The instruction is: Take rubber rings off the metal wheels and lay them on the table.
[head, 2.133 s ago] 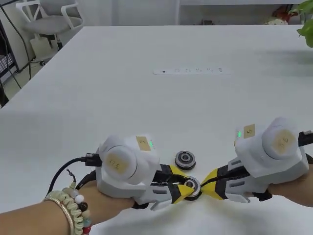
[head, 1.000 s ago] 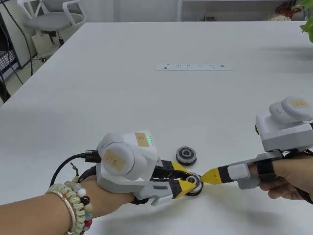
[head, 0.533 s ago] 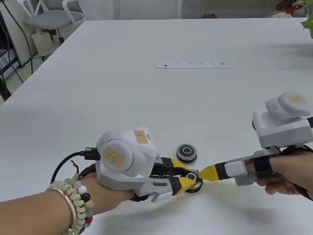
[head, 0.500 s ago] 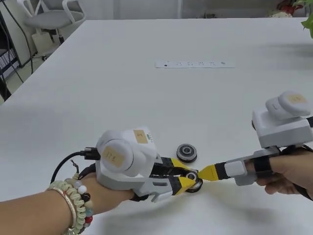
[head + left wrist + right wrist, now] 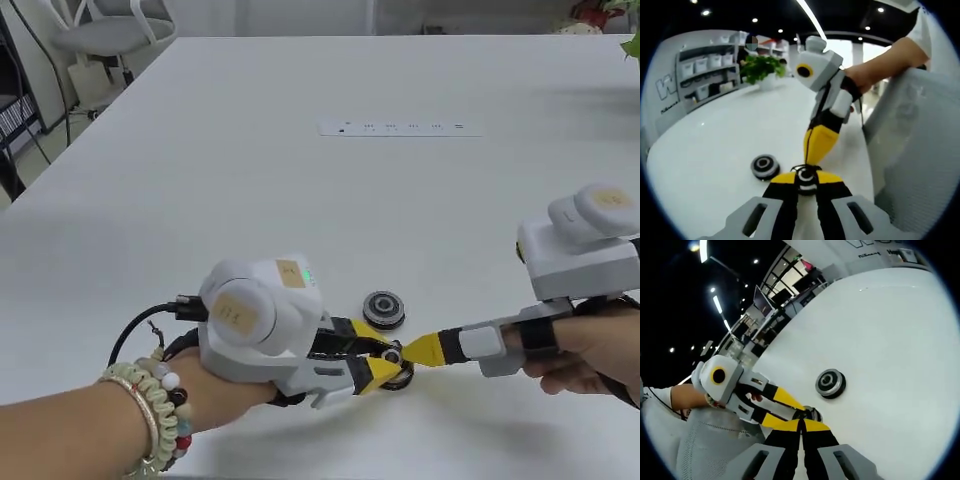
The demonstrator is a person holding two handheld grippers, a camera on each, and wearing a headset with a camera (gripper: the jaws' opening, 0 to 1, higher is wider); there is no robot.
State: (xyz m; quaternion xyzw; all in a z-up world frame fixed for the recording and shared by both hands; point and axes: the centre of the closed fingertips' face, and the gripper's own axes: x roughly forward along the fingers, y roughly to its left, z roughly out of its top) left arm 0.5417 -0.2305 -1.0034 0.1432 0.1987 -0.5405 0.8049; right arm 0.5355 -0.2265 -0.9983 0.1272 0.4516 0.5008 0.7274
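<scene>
A small metal wheel (image 5: 394, 362) with a black rubber ring sits on the white table (image 5: 300, 200) between the yellow tips of my left gripper (image 5: 383, 358), which is shut on it. From the right, my right gripper (image 5: 412, 351) lies on its side with its jaws pressed together, pinching the ring at the wheel's rim. In the left gripper view the wheel (image 5: 806, 175) is held in my own jaws, and the right gripper's yellow tip (image 5: 817, 145) comes down onto it. A second wheel (image 5: 384, 308) lies flat just beyond, untouched, and also shows as the second wheel (image 5: 830, 382).
A flat white power strip (image 5: 400, 128) lies farther back on the table. An office chair (image 5: 110, 30) stands past the far left corner and a plant (image 5: 630, 45) at the far right. The left gripper's black cable (image 5: 140, 330) trails toward the near edge.
The right gripper has rolled onto its side and drawn back to the right, its tips staying at the wheel. Over the last half second both grippers have barely moved.
</scene>
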